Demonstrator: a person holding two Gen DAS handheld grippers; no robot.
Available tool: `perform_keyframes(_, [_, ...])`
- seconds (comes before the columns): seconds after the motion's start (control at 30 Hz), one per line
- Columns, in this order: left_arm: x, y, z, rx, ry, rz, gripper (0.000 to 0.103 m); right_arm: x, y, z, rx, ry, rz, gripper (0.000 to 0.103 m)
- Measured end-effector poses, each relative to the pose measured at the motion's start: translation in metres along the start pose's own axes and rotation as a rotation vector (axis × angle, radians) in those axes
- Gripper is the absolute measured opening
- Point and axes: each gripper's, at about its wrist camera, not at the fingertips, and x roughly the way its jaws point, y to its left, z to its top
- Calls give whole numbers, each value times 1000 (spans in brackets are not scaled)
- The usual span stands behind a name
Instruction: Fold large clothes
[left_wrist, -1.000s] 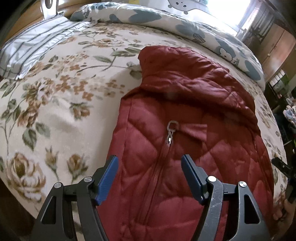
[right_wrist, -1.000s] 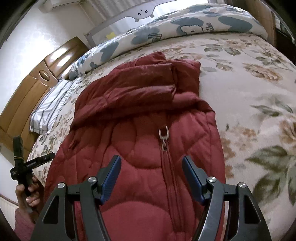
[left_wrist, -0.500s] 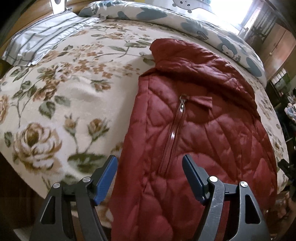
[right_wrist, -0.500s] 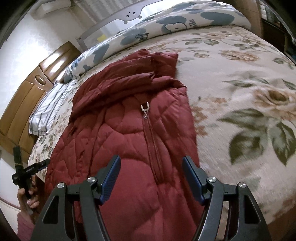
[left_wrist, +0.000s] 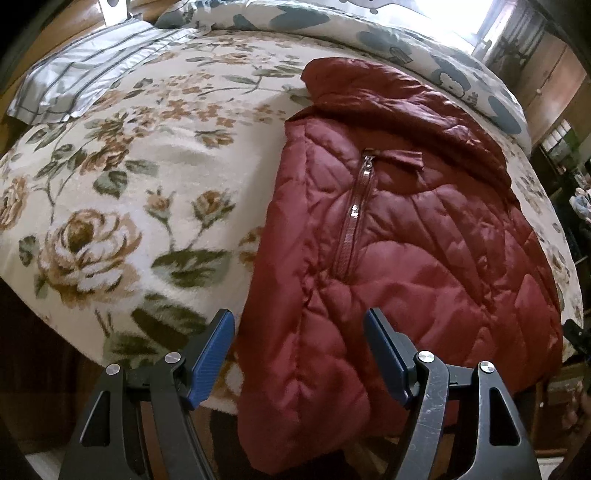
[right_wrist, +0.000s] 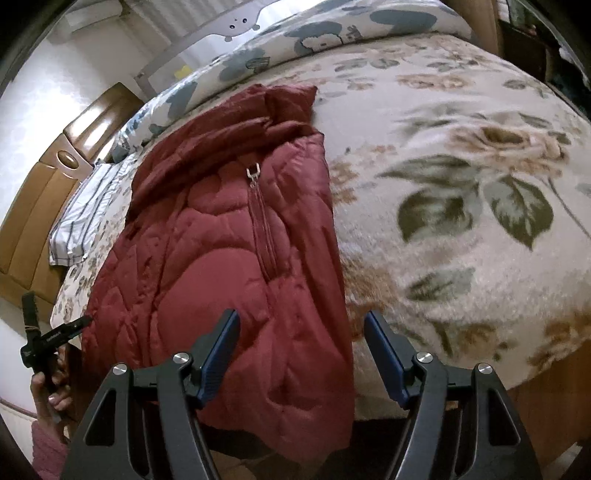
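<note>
Across the bed, one rose-patterned blanket (left_wrist: 122, 206) carries one dark red quilted jacket (left_wrist: 402, 258), its hem hanging over the near edge, with one striped pillow (left_wrist: 85, 81) and one cartoon-print duvet (right_wrist: 332, 33) behind. Both claws, left gripper (left_wrist: 299, 354) and right gripper (right_wrist: 301, 354), gape empty above the hem. Since a second ago both views have pulled back toward the bed's edge, each drifting to its own side of the jacket.

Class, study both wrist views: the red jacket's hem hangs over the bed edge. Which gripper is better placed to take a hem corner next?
Roughly equal, slightly left. The left gripper has the red jacket edge between open jaws; the right gripper straddles the other edge, more off-centre.
</note>
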Motion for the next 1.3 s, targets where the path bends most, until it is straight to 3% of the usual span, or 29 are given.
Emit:
perform_keyframes(0.3, [6,11,-9,-5,30,6,75,11,0,-7,5,30,15,71])
perform_keyframes(0.6, [33,9,-14,-1,102,-49,75,23,-7,-12,33,60,40,71])
perform_keyframes(1.07, [60,6,-16,-13,147,-108,79,40,-3,-19,27,109,104,70])
perform_keyframes(1.17, [61,2,-15,0,148,-122,72,40,0,-19,8,115,113,68])
perform_keyframes(1.3, [60,-1,-14,2,148,-178,43,40,2,-19,-1,118,144,52])
